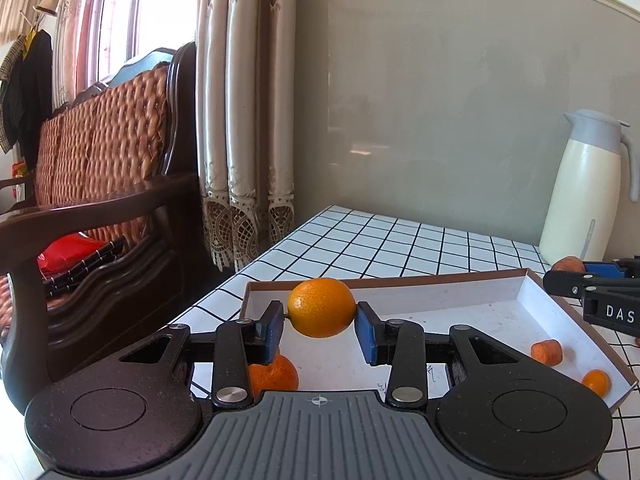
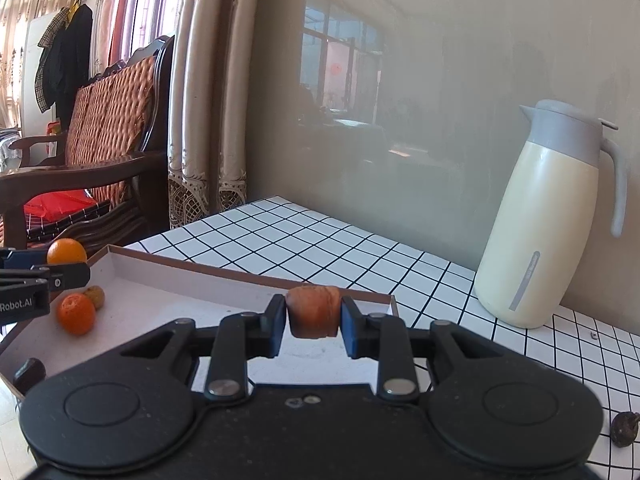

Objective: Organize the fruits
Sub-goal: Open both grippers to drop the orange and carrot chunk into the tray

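My left gripper [image 1: 320, 322] is shut on a round orange [image 1: 321, 307] and holds it above the shallow white tray [image 1: 480, 304]. In the right wrist view that same orange [image 2: 66, 251] shows at the far left, over the tray's left end. My right gripper [image 2: 313, 322] is shut on a stubby reddish-brown fruit piece [image 2: 314, 311], above the tray's near right part [image 2: 160, 300]. A second orange [image 1: 276, 374] lies in the tray beneath the left fingers. Two small orange pieces [image 1: 547, 352] [image 1: 597, 382] lie at the tray's right end.
A cream thermos jug [image 2: 544, 216] with a grey lid stands at the back right on the checked tabletop [image 2: 304, 240]. A dark shrivelled fruit [image 2: 624, 429] lies on the table at the right. A wooden sofa [image 1: 100, 184] and curtains stand left of the table.
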`<state>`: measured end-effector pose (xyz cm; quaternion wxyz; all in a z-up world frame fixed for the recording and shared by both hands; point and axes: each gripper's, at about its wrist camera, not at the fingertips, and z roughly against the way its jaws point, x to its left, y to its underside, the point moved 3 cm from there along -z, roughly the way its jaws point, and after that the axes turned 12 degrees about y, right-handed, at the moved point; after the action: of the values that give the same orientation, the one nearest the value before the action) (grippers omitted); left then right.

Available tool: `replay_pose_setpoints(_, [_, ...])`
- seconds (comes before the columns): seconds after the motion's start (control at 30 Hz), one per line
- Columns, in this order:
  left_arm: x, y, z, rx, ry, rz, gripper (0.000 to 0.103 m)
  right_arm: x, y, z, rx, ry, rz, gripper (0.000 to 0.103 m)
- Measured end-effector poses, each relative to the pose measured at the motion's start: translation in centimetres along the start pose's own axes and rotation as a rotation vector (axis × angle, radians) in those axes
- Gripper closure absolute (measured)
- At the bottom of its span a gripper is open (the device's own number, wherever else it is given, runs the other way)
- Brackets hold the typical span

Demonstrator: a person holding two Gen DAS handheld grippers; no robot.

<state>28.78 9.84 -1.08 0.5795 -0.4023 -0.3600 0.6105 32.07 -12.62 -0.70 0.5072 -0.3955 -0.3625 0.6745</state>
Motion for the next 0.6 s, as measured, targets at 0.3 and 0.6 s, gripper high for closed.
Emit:
replay_pose_setpoints(0.3, [0.5, -0.3, -1.4, 0.016, -0.024, 0.015, 0.064, -0.2, -0.2, -2.2, 0.034, -0.018, -0.001, 0.083])
replay_pose_setpoints(0.6, [0.3, -0.7, -2.9, 0.035, -0.026, 0.031, 0.064, -0.6, -0.7, -3.8, 0.059, -0.025, -0.01, 0.083])
